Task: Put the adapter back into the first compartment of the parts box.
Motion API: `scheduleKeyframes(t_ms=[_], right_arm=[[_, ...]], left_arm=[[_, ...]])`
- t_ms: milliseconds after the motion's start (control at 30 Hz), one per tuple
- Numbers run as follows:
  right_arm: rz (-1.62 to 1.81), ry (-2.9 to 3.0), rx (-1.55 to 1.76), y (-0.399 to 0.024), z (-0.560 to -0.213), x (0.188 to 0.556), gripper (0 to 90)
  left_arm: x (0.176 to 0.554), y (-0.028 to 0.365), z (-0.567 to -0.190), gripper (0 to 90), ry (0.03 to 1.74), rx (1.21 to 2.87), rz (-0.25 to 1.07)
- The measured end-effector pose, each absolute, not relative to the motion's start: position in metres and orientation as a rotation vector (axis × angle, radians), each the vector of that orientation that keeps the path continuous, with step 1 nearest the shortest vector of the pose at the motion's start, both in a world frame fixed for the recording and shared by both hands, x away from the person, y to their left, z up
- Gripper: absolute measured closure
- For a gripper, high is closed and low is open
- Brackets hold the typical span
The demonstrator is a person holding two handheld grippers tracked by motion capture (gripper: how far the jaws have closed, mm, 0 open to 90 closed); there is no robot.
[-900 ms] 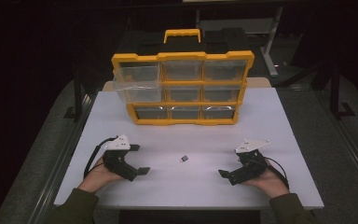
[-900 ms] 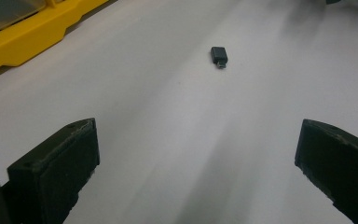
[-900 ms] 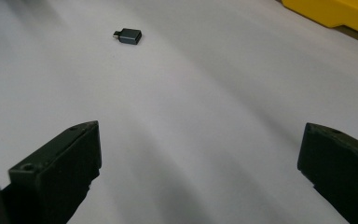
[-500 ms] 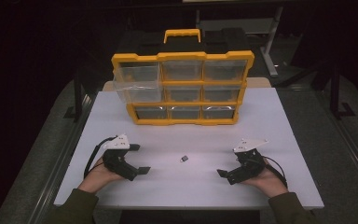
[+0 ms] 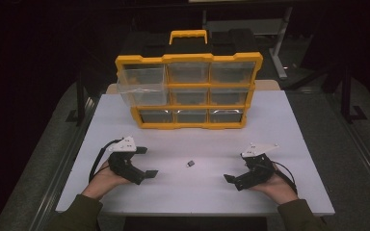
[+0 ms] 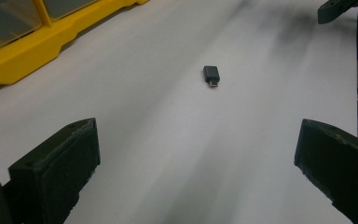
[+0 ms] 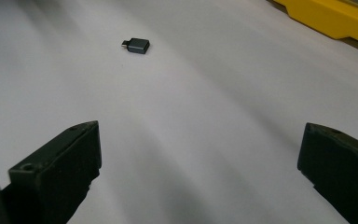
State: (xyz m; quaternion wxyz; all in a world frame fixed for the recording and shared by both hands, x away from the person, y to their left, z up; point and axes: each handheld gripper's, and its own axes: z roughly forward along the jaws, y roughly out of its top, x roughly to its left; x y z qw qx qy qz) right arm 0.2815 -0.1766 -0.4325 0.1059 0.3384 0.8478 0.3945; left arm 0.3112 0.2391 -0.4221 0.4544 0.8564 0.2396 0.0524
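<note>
A small dark USB adapter [image 5: 190,163] lies flat on the white tabletop [image 5: 279,125], between my two grippers. My left gripper [image 5: 147,162] rests on the table to its left, open and holding nothing. My right gripper [image 5: 237,168] sits to its right, also open and holding nothing. In the left gripper view the adapter [image 6: 211,75] lies ahead of the wide-apart jaws of my left gripper [image 6: 198,158], slightly right of centre. In the right gripper view the adapter [image 7: 137,45] lies ahead of my right gripper [image 7: 200,158], towards the left jaw.
A yellow parts organizer [image 5: 189,91] with clear drawers stands at the back of the table. Its top-left drawer [image 5: 139,86] is pulled out. The organizer's yellow base [image 6: 23,56] edges the left gripper view. Dark floor and table legs surround the table.
My right gripper has shifted slightly left and tilted a little. The left gripper and the adapter have stayed in place.
</note>
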Motion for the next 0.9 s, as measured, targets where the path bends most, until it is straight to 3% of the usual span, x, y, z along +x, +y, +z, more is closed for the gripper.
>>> scheduleKeyframes(t_ms=[900], right_arm=[[1.177,2.502,0.994,-0.175,-0.432,0.282,0.0]], left_arm=[[0.319,0.213,-0.417,0.0,0.552,2.123,0.108]])
